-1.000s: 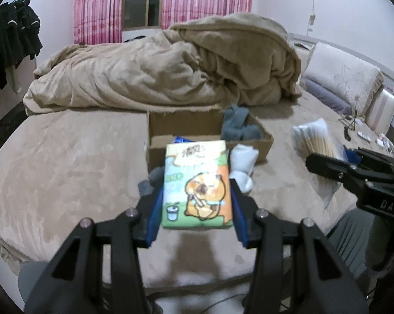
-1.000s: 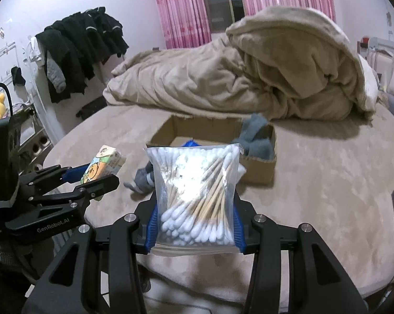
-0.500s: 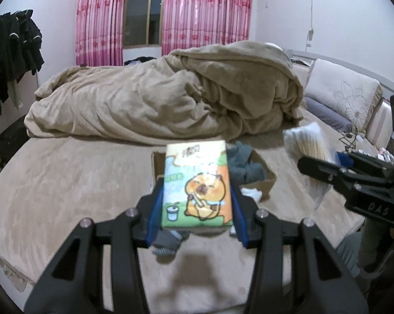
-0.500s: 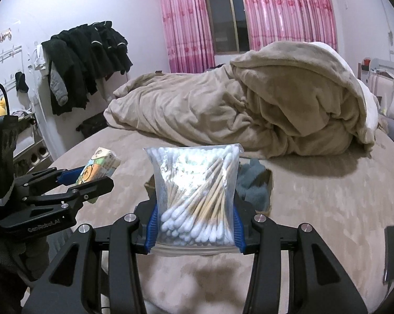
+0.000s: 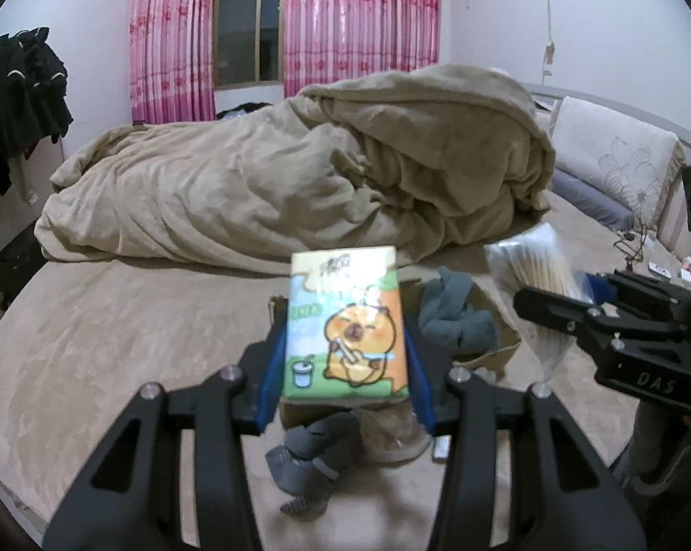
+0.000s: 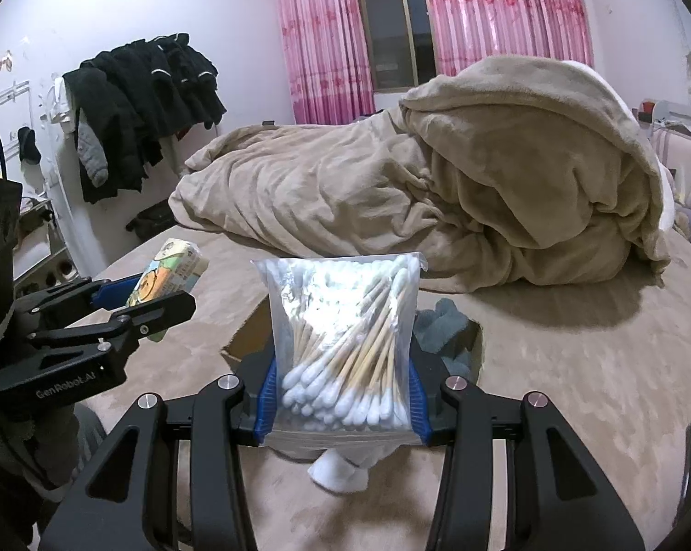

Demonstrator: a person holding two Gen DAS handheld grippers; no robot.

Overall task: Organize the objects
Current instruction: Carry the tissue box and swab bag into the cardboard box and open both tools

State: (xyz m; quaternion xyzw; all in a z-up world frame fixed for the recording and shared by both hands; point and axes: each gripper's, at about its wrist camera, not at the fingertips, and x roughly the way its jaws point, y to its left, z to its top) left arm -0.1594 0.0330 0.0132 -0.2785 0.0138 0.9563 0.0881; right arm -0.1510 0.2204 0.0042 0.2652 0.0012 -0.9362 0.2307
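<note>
My left gripper is shut on a tissue pack with a cartoon capybara, held above the bed; it also shows in the right wrist view. My right gripper is shut on a clear bag of cotton swabs, seen in the left wrist view too. A cardboard box lies on the bed beyond both, holding a grey-green cloth. A grey sock and a white sock lie on the bed in front of the box.
A heaped beige duvet fills the far half of the bed. Pillows lie at the right. Dark clothes hang on the left wall. Pink curtains frame a window behind.
Both grippers have risen and tilted up with their loads. The box and socks now sit lower in view and are partly hidden behind the held items.
</note>
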